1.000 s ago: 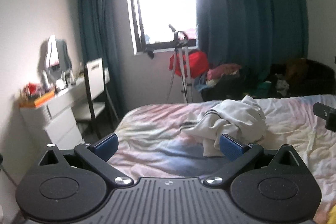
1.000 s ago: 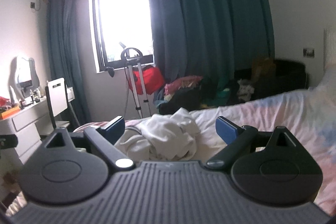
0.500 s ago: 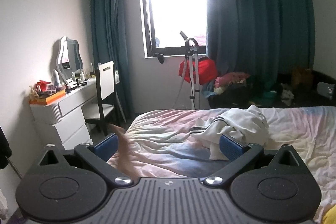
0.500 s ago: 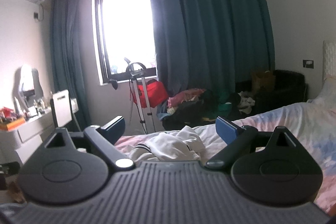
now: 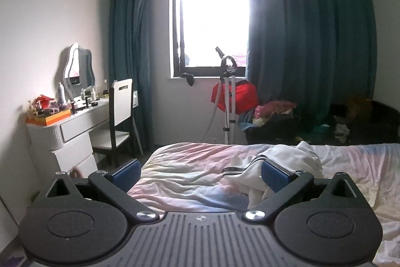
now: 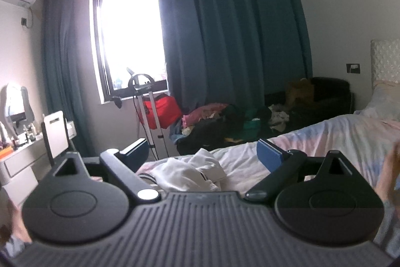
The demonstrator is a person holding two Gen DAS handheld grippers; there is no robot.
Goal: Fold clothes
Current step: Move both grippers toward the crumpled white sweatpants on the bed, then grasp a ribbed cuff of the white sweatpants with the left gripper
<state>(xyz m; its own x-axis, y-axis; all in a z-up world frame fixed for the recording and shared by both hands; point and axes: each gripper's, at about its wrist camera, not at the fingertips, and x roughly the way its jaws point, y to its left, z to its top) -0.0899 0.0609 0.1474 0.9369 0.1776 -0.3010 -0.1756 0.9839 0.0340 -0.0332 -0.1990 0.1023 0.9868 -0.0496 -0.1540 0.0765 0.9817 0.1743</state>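
I am at the very start of the folding: nothing is picked up yet, and I judge this to be the approach to the first garment. The white garment (image 5: 282, 167) lies crumpled in a heap on the bed (image 5: 190, 162), toward the foot end, with a dark striped hem or cuff showing at its near edge. No fold has been made in it.

My left gripper (image 5: 198, 173) is spread wide, its blue pads (image 5: 273, 178) well apart with only the rumpled bedcover seen between them. It holds nothing and touches nothing; the right-hand pad overlaps the heap in the view, but I think it hangs short of the cloth, not on it. My right gripper (image 6: 203, 153) is likewise released and empty, and the same garment (image 6: 190, 173) sits low between its fingers, farther off on the bed.

The next move calls for bringing both grippers down to the heap, finding two edges or corners such as shoulders or hem, pinching one in each, and lifting to shake the piece flat. From here I cannot tell which part of the garment is which, so the first pinch may need correcting.
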